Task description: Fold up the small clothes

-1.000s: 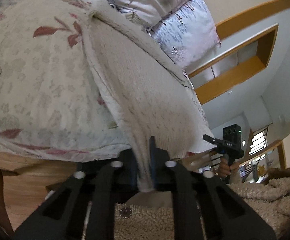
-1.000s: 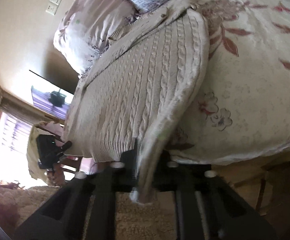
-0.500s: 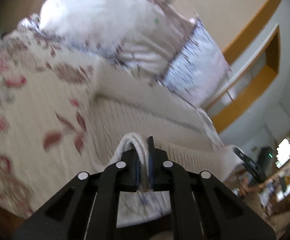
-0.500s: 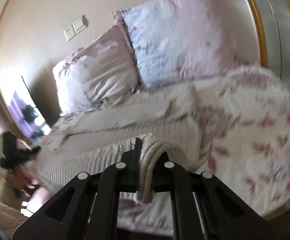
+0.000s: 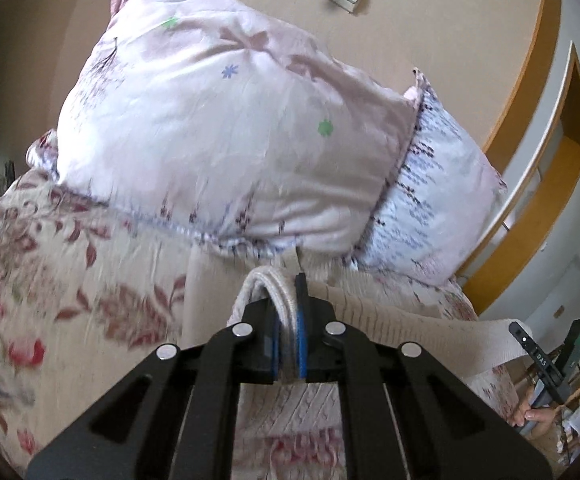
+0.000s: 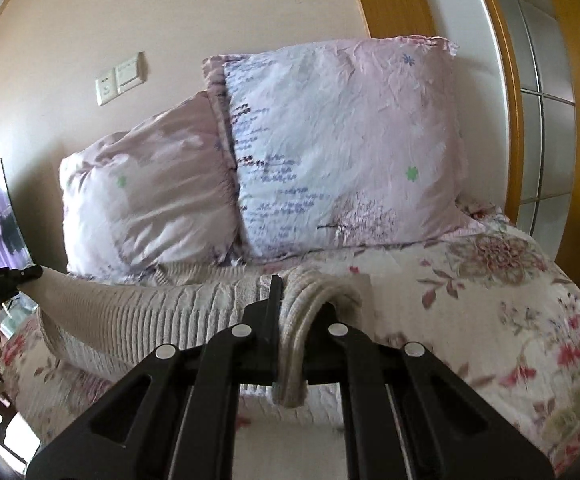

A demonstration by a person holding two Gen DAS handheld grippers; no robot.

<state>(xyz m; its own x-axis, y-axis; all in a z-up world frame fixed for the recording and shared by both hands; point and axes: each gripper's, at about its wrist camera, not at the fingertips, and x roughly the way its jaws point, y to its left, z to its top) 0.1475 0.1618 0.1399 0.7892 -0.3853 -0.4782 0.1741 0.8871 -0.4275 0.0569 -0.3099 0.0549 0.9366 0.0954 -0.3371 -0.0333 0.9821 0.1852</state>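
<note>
Both grippers are now raised above the bed, facing the pillows; a second ago they sat low at the bed's edge with the hem hanging off it. The sweater has been lifted by its hem, one corner in each gripper, and carried toward the collar end.

Left gripper: jaws narrow, clamped on a bunched hem corner at lower centre of its frame. Right gripper: jaws narrow, clamped on the other hem corner, the knit looping over the right finger at lower centre. The ribbed hem stretches taut between them, running to lower right in the left view and to mid left in the right view.

The sweater's remainder lies on the bedspread, collar end just below the two pillows at frame centre.

Judgement: the first fold, hem to collar, is in progress and not yet laid down. The hem must be lowered evenly onto the upper part; uneven tension could skew the fold.

Containers: none visible in either view. The wall recess at upper right of the left view shows no contents that can be made out.
</note>
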